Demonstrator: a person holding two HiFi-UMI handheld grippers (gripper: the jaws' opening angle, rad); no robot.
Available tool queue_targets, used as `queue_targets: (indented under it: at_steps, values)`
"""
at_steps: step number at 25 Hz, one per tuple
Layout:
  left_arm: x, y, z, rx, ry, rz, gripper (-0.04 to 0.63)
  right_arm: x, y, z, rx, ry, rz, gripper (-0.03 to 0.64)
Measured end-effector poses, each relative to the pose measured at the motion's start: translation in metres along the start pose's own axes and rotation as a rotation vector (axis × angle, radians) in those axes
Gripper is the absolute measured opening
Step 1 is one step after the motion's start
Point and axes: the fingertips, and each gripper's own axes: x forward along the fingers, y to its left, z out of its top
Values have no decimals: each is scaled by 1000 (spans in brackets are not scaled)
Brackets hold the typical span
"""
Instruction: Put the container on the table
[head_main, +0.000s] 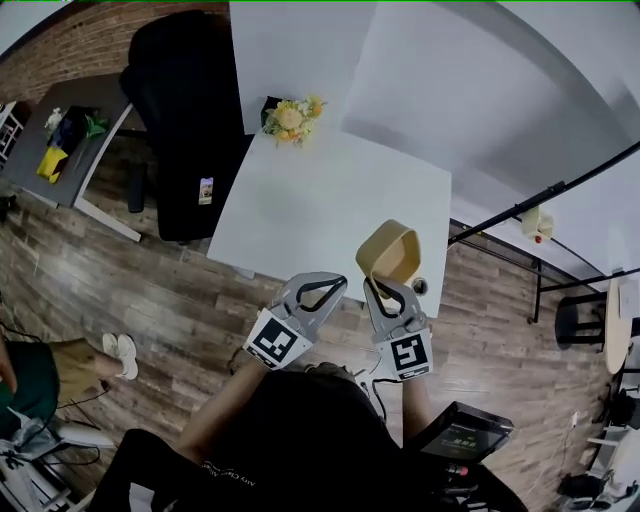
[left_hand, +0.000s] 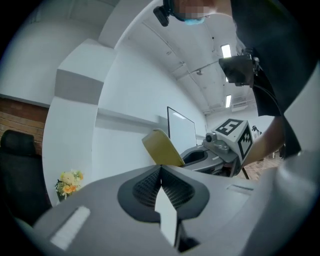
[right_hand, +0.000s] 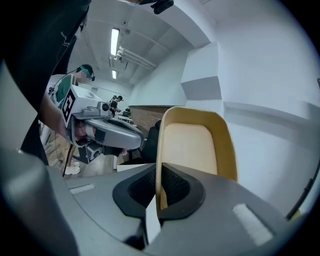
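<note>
Saw smooth, semi-matt plastic in the mustard-yellow rounded container (head_main: 390, 250) right of centre. Found matt grey moulded plastic on the left gripper (head_main: 336, 284) and right gripper (head_main: 376, 286) below it, with ribbed black rubbery pads (right_hand: 172, 186). Noted a smooth matt white tabletop (head_main: 320, 200) at centre, grainy brown wood-plank flooring (head_main: 150, 290) at left, rough red brick wall (head_main: 80, 45) at upper left.
</note>
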Motion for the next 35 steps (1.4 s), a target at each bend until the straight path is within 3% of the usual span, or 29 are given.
queue_targets:
  at_steps: [4,7,13,17,19,22,25,27,31,35]
  values:
    - [3,42,-17,5,24,-23,3,39,-2,5,-1,52,-5,19]
    - [1,57,-32,40,85,-35,3,56,7,-4,-90,106,29,20]
    - [19,72,-69,244,290,-95,5,76,1,-48,-273,317,103,20]
    - [36,68,-66,415,345,-127,18,86,-15,-85,-347,471,127,20]
    - [53,63,-63,463,362,-147,28,91,-29,-101,-370,511,144,20]
    - [86,56,-67,517,419,-187,29,102,-42,-118,-359,514,216,19]
    - [111,60,-87,638,565,-207,37,112,-54,-129,-430,507,292,20]
    - [126,67,-100,677,649,-217,35,119,-67,-128,-481,483,305,20]
    - [153,66,-115,715,744,-250,35,124,-92,-138,-495,473,320,21]
    - [164,63,-135,701,822,-288,59,119,-107,-159,-475,506,346,20]
